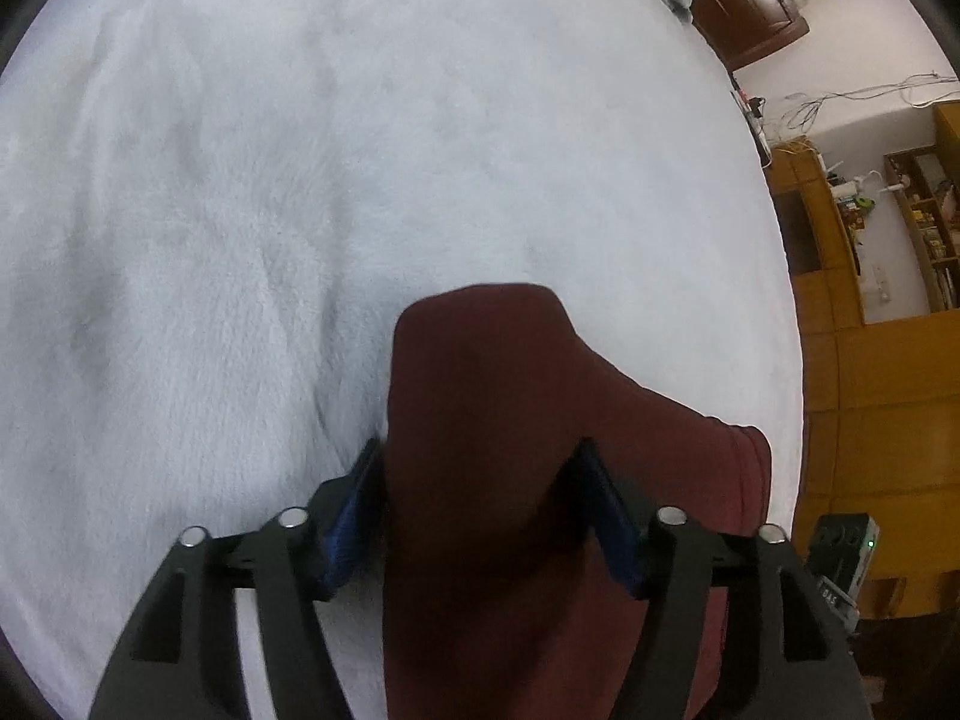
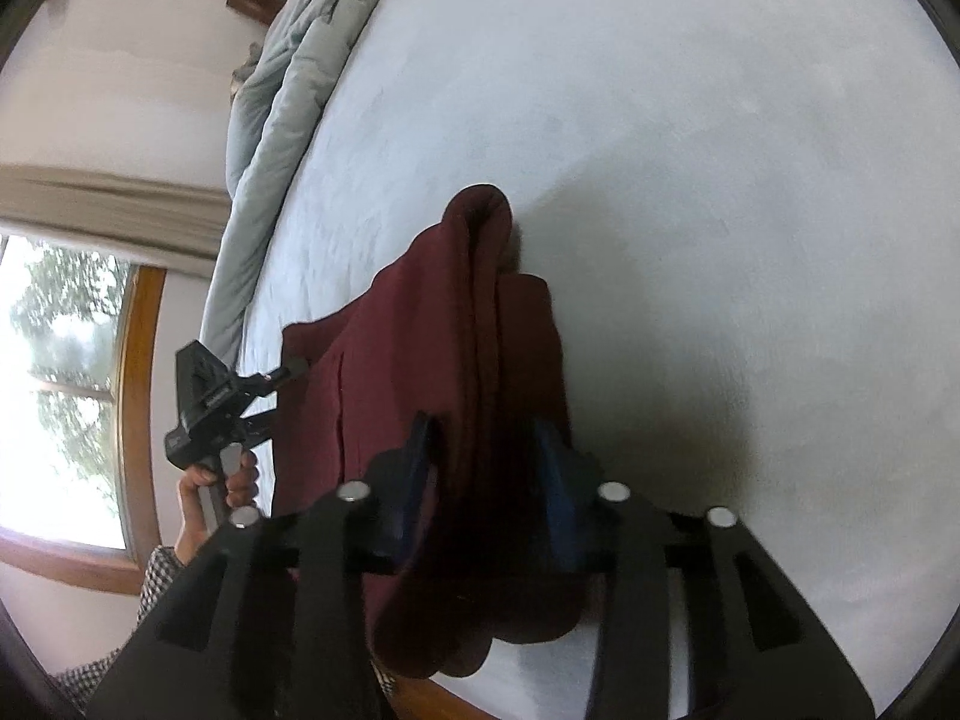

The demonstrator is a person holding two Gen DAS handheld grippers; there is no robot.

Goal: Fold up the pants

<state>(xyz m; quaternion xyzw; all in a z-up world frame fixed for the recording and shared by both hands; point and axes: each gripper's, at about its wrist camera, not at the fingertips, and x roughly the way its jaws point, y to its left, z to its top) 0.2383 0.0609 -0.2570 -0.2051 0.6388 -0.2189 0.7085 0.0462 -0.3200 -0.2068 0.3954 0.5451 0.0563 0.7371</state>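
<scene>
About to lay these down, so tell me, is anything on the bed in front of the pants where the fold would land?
Nothing visible. The maroon pants sit between both grippers' fingers, and the white bed cover ahead is bare; the bunched grey comforter lies off at the far edge.

Pants (image 2: pixel 456 372) lie on the bed (image 2: pixel 690 180), near its edge. Rumpled quilt (image 2: pixel 282 96) at bed's far end, beyond pants. Left gripper (image 2: pixel 273 396) left of pants; right gripper (image 2: pixel 489 462) straddles them.
</scene>
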